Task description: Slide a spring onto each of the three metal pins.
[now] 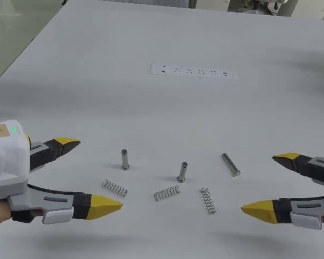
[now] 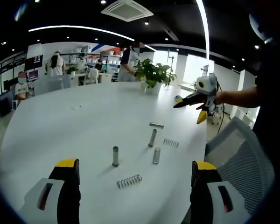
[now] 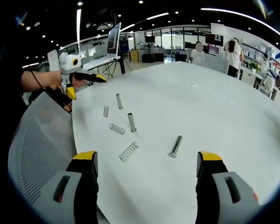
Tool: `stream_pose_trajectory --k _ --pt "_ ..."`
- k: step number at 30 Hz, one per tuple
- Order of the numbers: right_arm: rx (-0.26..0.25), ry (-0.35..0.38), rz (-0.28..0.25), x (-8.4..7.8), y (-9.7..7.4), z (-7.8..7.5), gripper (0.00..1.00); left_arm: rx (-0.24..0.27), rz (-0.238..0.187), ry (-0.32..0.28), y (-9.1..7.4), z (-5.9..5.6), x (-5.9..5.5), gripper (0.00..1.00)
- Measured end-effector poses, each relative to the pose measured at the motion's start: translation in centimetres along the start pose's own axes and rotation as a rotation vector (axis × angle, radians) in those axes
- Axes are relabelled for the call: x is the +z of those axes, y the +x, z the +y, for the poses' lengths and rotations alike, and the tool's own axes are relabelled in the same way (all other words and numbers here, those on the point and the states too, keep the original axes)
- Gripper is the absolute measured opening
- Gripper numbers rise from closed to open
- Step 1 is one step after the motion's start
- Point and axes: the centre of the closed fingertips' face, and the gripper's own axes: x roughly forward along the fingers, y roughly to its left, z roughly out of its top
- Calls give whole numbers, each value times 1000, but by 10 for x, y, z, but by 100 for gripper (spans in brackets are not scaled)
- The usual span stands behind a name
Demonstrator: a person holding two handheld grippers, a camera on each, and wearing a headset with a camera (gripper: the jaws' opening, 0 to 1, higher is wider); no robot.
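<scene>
Progress: 0 of 3 pins fitted, as far as the views showed. All three springs lay loose on the white table (image 1: 162,118), none touching a pin.

Pins, head view:
- left pin (image 1: 125,159) stood upright
- middle pin (image 1: 182,171) stood upright, perhaps slightly tilted
- right pin (image 1: 230,164) lay on its side

Springs, in a row just nearer than the pins:
- left spring (image 1: 114,188), near-left of the left pin
- middle spring (image 1: 166,192), near-left of the middle pin
- right spring (image 1: 207,200), between the middle and right pins and nearer than both

Grippers: the left gripper (image 1: 94,174) was at the left of the parts with its jaws spread wide and nothing between them. The right gripper (image 1: 262,183) was at the right, also spread wide and empty. Both were clear of the parts.

Remaining, by my judgement: all three spring-to-pin fits; the lying pin probably needs lifting or steadying first.

Room: open tabletop to the left, right and far side of the group. A power strip (image 1: 194,71) lay well beyond it. In the gripper views the near table edge ran close behind the springs, with a grey mesh chair (image 2: 238,154) past it, so a rolling spring could drop off there.
</scene>
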Motion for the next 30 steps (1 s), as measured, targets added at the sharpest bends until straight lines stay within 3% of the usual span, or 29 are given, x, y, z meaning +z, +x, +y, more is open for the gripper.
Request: stream_pose_trajectory --k 30 --pt "10 -18 13 -2 2 2 86 -6 3 4 -1 -3 0 98"
